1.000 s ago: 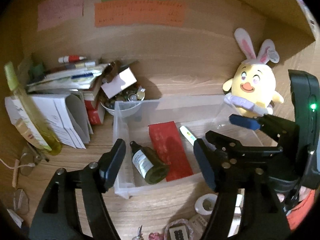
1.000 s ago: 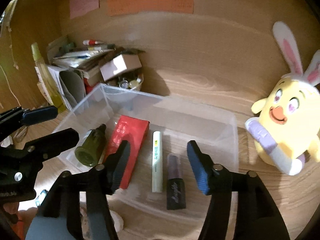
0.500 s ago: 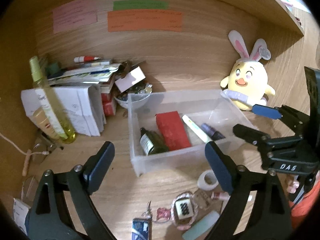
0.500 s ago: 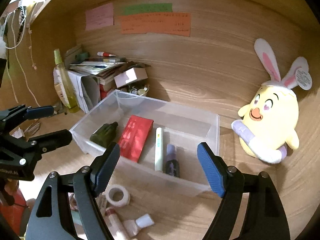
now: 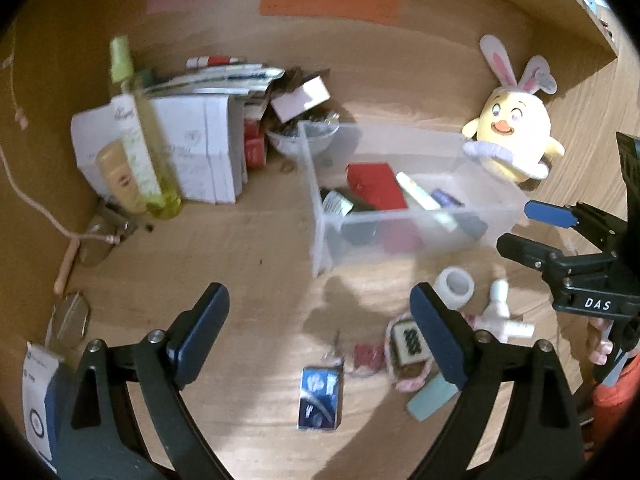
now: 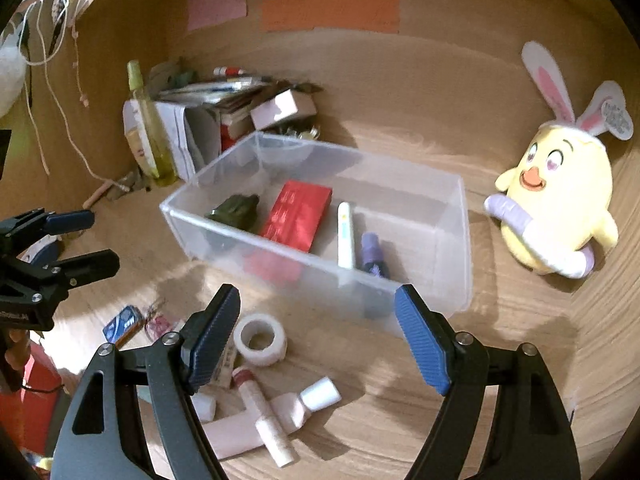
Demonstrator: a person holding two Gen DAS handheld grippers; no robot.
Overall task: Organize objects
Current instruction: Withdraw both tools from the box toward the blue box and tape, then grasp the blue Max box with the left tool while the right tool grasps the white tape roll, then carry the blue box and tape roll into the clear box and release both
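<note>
Blue-padded right gripper [image 6: 316,336] spread wide, empty, above white tape roll [image 6: 260,335] and tubes [image 6: 264,416] on wooden desk [image 6: 380,400]. Left gripper [image 5: 318,332] also wide, empty, over blue card [image 5: 320,396] and mahjong-tile charm [image 5: 408,340]. Beyond both, clear bin [image 6: 456,264] holds dark bottle [image 6: 234,212], red box [image 6: 298,214], white pen [image 6: 345,234], purple tube [image 6: 372,252]. Chick plush [image 6: 560,196] right of bin.

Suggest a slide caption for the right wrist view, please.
Open right hand-held gripper above loose tubes, facing partly filled clear bin.
</note>
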